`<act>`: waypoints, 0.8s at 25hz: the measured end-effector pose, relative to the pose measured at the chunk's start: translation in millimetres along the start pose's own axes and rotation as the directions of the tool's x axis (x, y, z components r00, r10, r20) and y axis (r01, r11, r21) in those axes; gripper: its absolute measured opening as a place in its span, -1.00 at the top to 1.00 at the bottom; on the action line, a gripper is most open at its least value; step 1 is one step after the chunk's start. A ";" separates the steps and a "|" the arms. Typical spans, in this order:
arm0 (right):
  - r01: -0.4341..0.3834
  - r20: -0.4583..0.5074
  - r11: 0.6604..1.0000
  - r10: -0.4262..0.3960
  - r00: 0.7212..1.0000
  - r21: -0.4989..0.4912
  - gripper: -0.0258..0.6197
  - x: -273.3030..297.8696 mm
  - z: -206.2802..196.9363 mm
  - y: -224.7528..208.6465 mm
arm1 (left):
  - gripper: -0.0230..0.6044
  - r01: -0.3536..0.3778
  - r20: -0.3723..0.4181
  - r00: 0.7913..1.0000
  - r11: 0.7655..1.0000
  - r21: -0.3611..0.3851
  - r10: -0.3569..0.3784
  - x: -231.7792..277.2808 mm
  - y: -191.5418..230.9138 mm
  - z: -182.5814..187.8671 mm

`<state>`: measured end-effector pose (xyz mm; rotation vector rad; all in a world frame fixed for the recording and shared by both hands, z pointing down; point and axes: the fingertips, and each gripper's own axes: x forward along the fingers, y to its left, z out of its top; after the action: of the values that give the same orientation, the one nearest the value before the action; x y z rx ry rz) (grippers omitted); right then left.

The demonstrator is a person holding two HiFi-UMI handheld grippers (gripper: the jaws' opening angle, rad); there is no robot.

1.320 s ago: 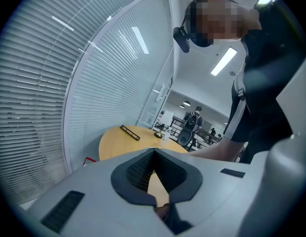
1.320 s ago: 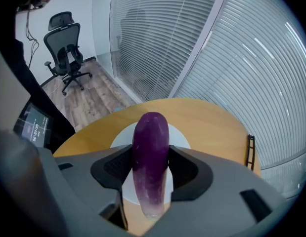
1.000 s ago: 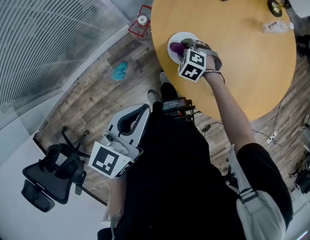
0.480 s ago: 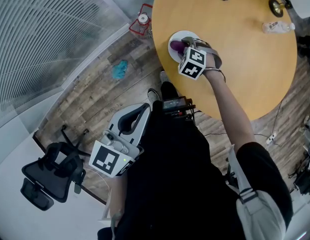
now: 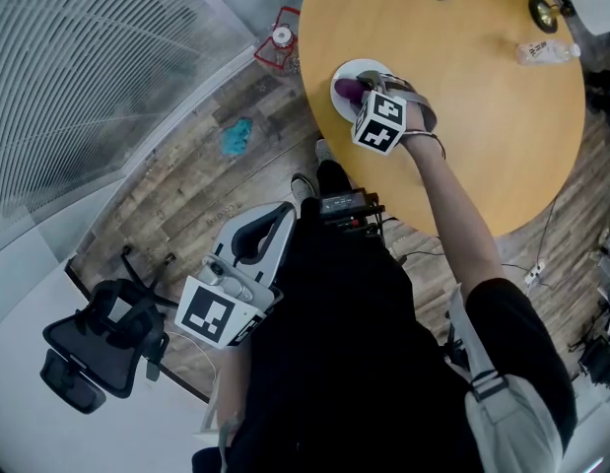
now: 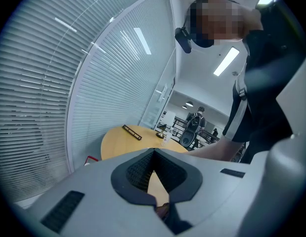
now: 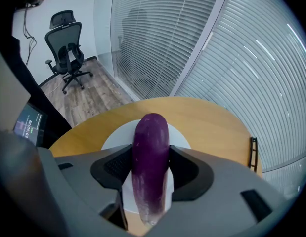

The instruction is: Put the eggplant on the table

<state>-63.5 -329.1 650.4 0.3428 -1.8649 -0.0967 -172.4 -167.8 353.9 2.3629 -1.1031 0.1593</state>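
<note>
Your right gripper [image 7: 151,158] clamps the eggplant [image 7: 152,132] over the white plate [image 7: 115,135] at the table's [image 5: 462,97] near edge, likely to lift it off; your left gripper [image 6: 153,154] hangs closed, empty

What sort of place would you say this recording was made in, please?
Probably an office: slatted blinds along the walls, a black swivel chair, and a round wooden table.
</note>
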 end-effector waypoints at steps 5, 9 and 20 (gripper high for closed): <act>-0.010 0.003 1.000 0.010 1.000 -0.012 0.21 0.5 -0.4 -0.9 | 0.89 -0.001 0.002 1.000 1.000 0.005 0.001 1.1 -0.9 0.9; -0.017 0.001 1.000 0.017 1.000 -0.003 0.21 0.6 -2.4 -2.3 | 0.89 -0.006 0.004 1.000 1.000 0.004 0.006 1.1 -0.1 1.3; -0.016 0.002 1.000 0.016 1.000 -0.007 0.21 -6.0 -2.2 -5.7 | 0.89 0.003 0.014 1.000 1.000 0.006 -0.003 -0.1 0.1 3.7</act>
<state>-58.7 -332.7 644.2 0.3229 -1.8684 -0.0927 -173.0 -169.7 350.8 2.3742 -1.1074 0.1459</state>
